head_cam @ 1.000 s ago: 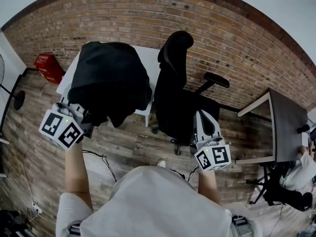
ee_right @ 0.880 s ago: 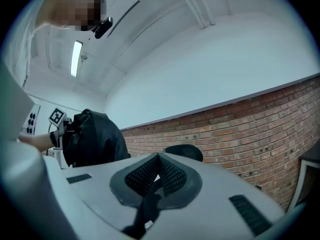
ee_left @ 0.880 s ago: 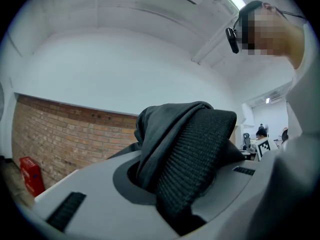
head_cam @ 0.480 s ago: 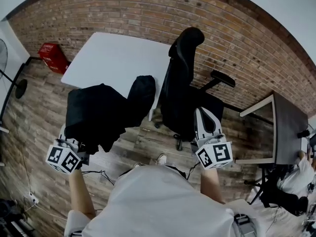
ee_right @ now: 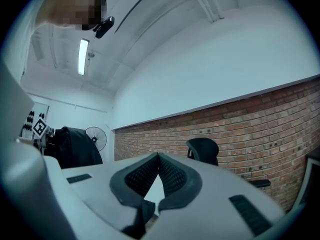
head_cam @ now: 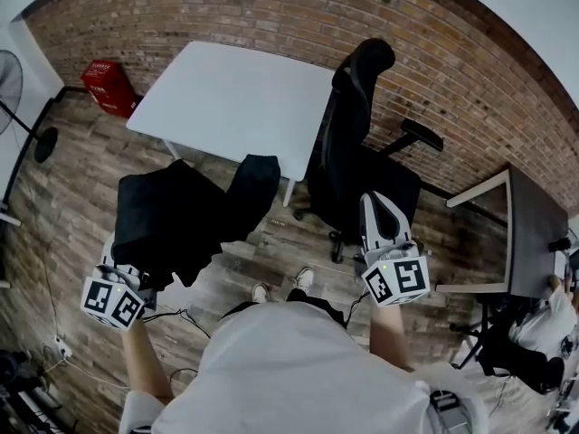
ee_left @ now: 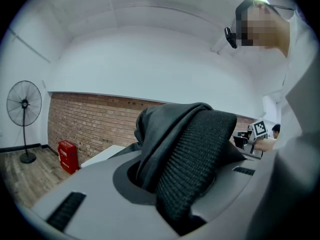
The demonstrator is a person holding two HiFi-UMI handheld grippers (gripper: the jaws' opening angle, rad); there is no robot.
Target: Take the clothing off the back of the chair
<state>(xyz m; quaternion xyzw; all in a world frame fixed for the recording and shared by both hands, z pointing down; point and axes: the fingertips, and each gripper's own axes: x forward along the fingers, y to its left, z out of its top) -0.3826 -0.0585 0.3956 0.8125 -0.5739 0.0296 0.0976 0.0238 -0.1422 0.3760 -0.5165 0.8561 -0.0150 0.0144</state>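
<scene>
Quick count, clock read off the head view. There's one piece of black clothing [head_cam: 176,220], one black office chair [head_cam: 362,152], one white worktop [head_cam: 235,98], one red crate [head_cam: 110,87], one standing fan [ee_left: 24,106], one dark desk [head_cam: 534,233] and two hand-held grippers.

The clothing is off the chair and sits at about 9 o'clock. It hangs in a bunch from the left hand-held gripper [head_cam: 131,269] over the wood floor [head_cam: 271,251], just in front of the worktop's near edge and well apart from the chair. The left gripper view shows the jaws pinching a thick fold of it, ribbed knit on one side and smoother fabric on the other.

The chair is at roughly 1 o'clock, right beside the worktop at 11, with the brick wall [head_cam: 271,16] behind both. The crate is at 10 o'clock against that wall and the dark desk is way out at 3.

Pose-wise, both forearms reach forward from a white shirt. The left one is angled out toward 8 o'clock, marker cube facing up. The right hand-held gripper [head_cam: 374,208] sits around 4 o'clock, pointing at the chair's seat. Its jaws are pressed together at the tips with nothing between them.
</scene>
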